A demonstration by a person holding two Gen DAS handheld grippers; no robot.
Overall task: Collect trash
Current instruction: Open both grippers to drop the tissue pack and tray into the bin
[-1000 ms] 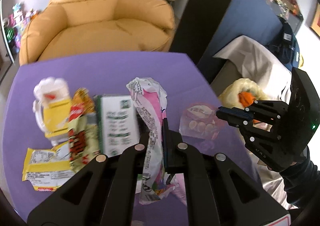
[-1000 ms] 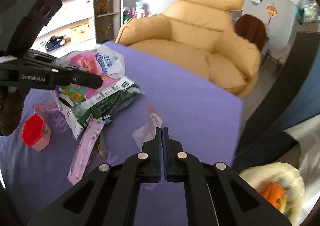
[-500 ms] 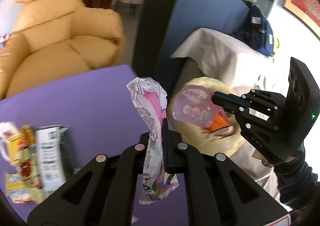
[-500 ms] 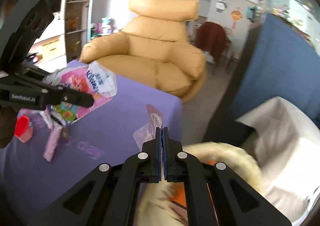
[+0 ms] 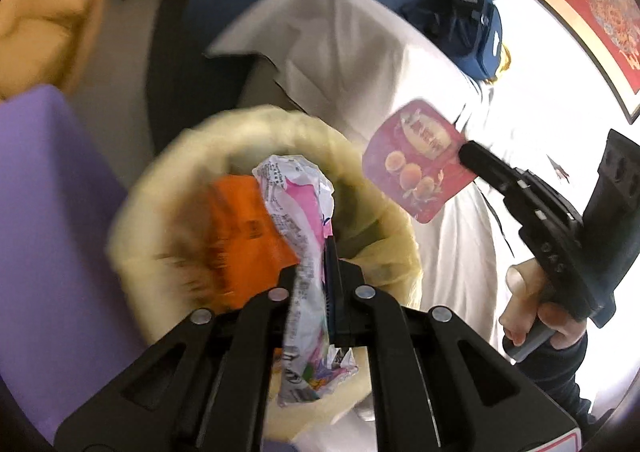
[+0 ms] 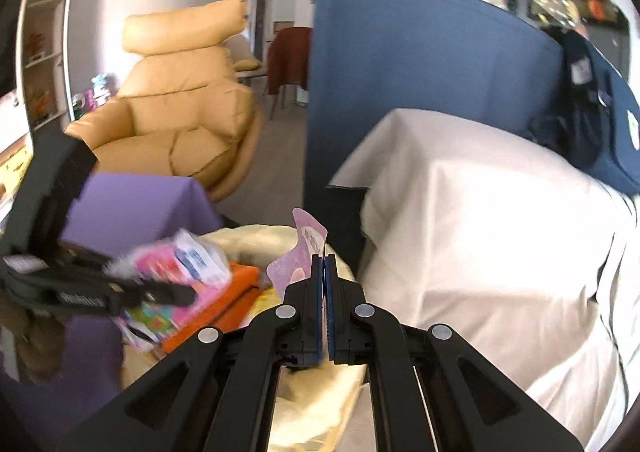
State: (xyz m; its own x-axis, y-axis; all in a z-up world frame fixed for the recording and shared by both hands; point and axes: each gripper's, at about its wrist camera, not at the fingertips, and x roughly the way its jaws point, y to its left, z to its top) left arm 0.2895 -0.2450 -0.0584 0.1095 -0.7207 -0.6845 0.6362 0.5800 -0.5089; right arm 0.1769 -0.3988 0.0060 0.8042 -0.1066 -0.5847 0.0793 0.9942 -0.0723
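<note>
Crinkly pink-and-white plastic wrapper (image 5: 298, 211), light and limp, hangs at centre frame, clenched mid-length by left gripper (image 5: 326, 292); right gripper (image 6: 323, 308) pinches pink pouch (image 6: 306, 248).

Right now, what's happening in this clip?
A person is clearing trash with two hand-held grippers. The left hand-held gripper is shut on a crumpled pink-and-white wrapper, held over the yellow-lined trash bin, which already holds an orange package. The right hand-held gripper is shut on a pink snack packet, near the bin's rim. Neither piece has been released yet.
</note>
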